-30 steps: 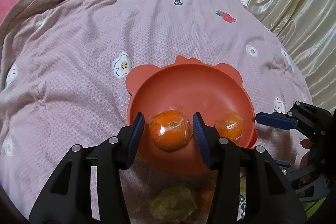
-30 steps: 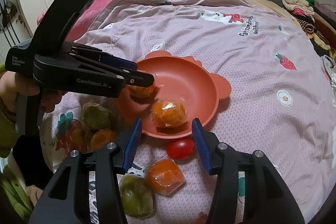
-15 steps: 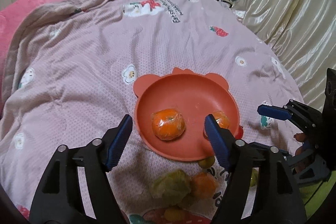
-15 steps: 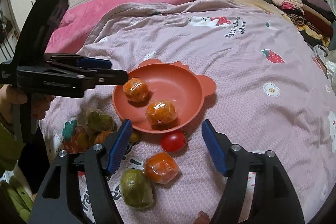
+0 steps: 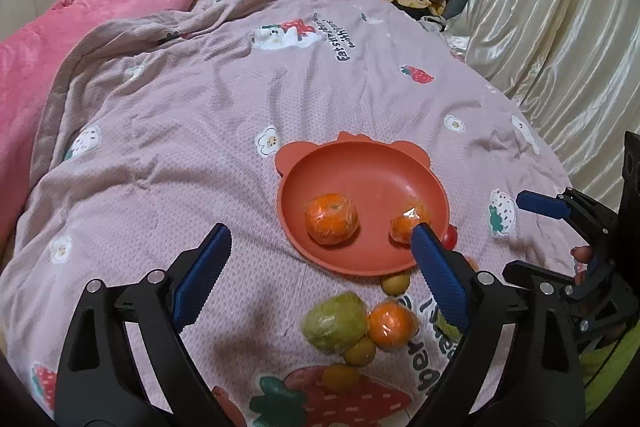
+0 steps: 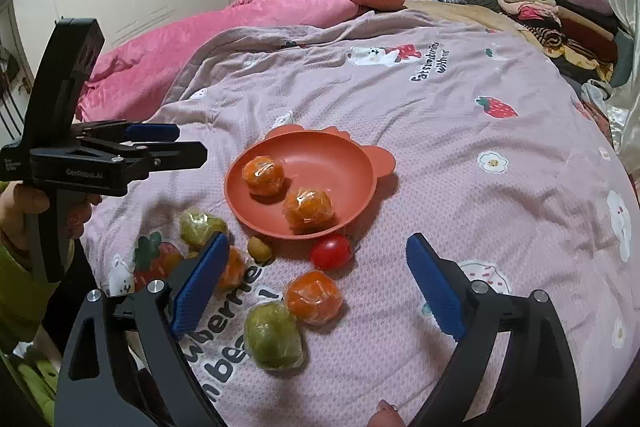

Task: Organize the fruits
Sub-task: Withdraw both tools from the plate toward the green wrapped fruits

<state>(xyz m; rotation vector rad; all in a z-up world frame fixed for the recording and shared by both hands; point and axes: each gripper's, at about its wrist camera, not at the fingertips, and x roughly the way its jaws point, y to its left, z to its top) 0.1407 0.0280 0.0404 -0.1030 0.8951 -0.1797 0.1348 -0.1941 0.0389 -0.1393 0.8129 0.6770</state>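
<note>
Orange plate [image 6: 340, 163], bear-eared, on pink printed bedspread [image 6: 460, 155]; holds two plastic-wrapped oranges: one [image 6: 263, 175] at 9 o'clock, other [image 6: 309, 209] at 5 o'clock by rim
Left gripper [image 5: 320, 267]: jaws just been opening, now wide, nothing between pads
Right gripper [image 6: 316, 279]: jaws just been opening, now wide, nothing gripped
Off plate, 6 o'clock of it: red tomato [image 6: 331, 253] just beside rim, wrapped orange [image 6: 313, 297] touching wrapped green fruit [image 6: 273, 335]
7 o'clock: second green fruit [image 6: 198, 225], small yellowish fruit [image 6: 259, 247]

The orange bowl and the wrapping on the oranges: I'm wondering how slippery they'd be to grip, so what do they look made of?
Orange bowl: looks like moulded plastic or silicone, matte, with soft ear-shaped tabs on its rim and only faint sheen. Wrapped oranges: each in thin clear plastic film, glossy, showing wrinkles and bright glare spots. Probably slick, though the film could crumple.
</note>
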